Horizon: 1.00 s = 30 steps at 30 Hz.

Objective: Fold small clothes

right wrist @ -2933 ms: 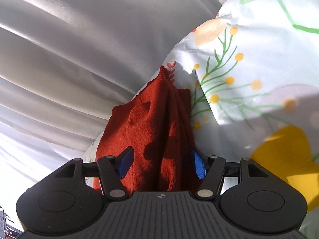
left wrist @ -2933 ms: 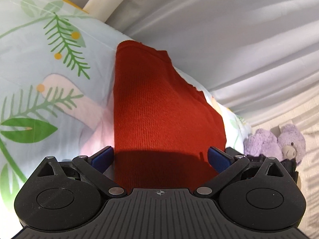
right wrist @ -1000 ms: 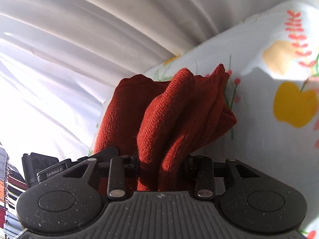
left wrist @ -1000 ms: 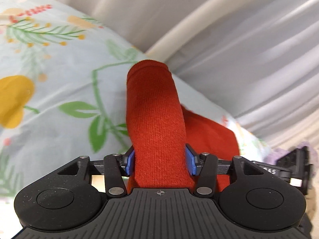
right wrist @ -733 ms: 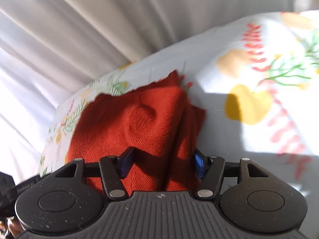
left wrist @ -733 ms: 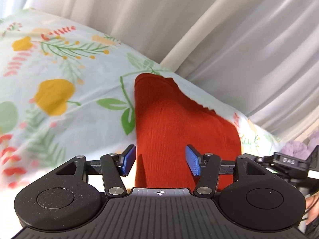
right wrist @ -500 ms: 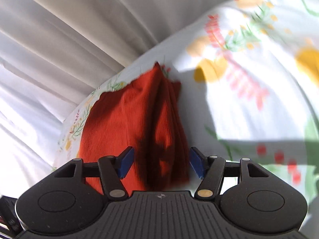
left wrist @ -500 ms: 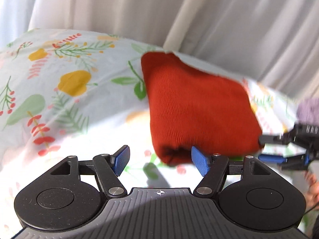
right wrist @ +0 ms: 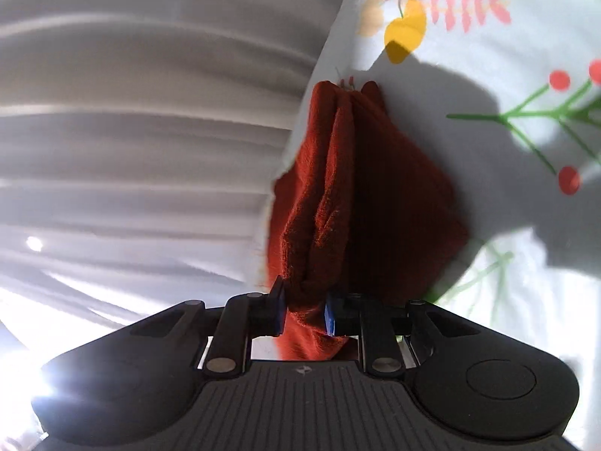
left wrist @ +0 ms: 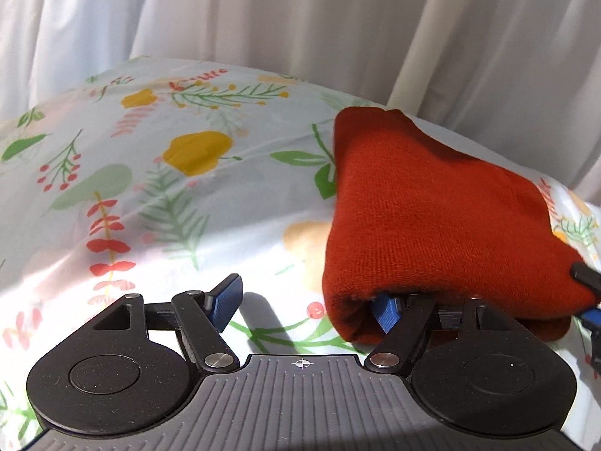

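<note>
Red knit garment [left wrist: 432, 221] on floral sheet [left wrist: 169, 195]

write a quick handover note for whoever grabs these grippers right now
Left claw: open, holding nothing; its right finger is tucked under the near edge of the folded red knit garment.
Right claw: shut on the garment's bunched edge.
Garment lies on the floral bedsheet, white curtain behind.
Done: folded into a compact bundle.
Left: release the right claw, tidy the bunched edge if needed.
</note>
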Motion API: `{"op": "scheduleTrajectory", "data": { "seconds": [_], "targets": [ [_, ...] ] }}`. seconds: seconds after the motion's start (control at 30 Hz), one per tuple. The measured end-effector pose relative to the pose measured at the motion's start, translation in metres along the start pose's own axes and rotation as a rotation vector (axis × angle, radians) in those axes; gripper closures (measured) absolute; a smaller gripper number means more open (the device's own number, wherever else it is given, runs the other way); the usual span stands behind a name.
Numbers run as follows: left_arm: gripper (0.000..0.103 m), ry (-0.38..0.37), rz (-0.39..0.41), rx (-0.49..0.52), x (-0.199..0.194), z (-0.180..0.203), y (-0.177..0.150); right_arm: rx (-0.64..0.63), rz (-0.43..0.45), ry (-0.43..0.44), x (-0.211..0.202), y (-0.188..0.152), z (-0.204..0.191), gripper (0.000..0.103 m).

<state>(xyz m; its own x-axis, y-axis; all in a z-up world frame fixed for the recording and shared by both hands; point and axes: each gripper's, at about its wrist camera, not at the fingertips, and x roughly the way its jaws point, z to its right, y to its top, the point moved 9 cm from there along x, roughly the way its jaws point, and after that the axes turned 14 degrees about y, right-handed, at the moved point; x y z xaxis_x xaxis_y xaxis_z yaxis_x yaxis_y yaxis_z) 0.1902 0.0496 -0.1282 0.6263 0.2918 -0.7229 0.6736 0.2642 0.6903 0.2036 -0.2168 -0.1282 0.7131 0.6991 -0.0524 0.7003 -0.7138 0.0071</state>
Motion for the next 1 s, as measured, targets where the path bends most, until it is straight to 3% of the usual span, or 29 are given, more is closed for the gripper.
{"op": "scheduleTrajectory", "data": {
  "seconds": [0.07, 0.2, 0.33, 0.47, 0.6, 0.7, 0.77, 0.87, 0.9, 1.0],
  "targets": [
    [0.026, 0.007, -0.006, -0.037, -0.002, -0.006, -0.001, -0.097, 0.021, -0.127, -0.007, 0.007, 0.006, 0.085],
    [0.028, 0.014, 0.006, -0.066, -0.008, -0.015, -0.004, -0.197, 0.001, -0.239, -0.004, 0.0, 0.01, 0.085],
    [0.028, -0.006, -0.032, -0.082, -0.014, -0.024, -0.006, -0.367, -0.029, -0.347, 0.003, -0.003, 0.006, 0.085],
    [0.031, 0.075, 0.005, -0.122, -0.03, -0.057, 0.005, -0.512, -0.069, -0.433, 0.0, -0.004, 0.002, 0.084],
    [0.027, 0.018, 0.026, -0.148, -0.03, -0.059, 0.029, -0.645, -0.035, -0.558, -0.012, -0.001, -0.017, 0.071],
    [0.027, -0.024, 0.039, -0.115, -0.023, -0.034, 0.034, -0.746, -0.014, -0.524, -0.006, -0.002, -0.04, 0.07],
    [0.031, -0.002, 0.001, -0.039, -0.012, -0.021, 0.024, -0.804, -0.071, -0.488, 0.011, -0.012, -0.049, 0.07],
    [0.038, 0.029, -0.104, 0.005, 0.006, -0.022, -0.003, -0.869, -0.194, -0.483, 0.036, -0.031, -0.039, 0.077],
    [0.037, 0.021, -0.067, 0.021, 0.005, -0.022, -0.005, -0.89, -0.217, -0.507, 0.039, -0.034, -0.033, 0.078],
    [0.039, 0.028, -0.083, 0.053, 0.004, -0.021, -0.007, -0.925, -0.279, -0.603, 0.038, -0.036, -0.008, 0.101]
  ]
}}
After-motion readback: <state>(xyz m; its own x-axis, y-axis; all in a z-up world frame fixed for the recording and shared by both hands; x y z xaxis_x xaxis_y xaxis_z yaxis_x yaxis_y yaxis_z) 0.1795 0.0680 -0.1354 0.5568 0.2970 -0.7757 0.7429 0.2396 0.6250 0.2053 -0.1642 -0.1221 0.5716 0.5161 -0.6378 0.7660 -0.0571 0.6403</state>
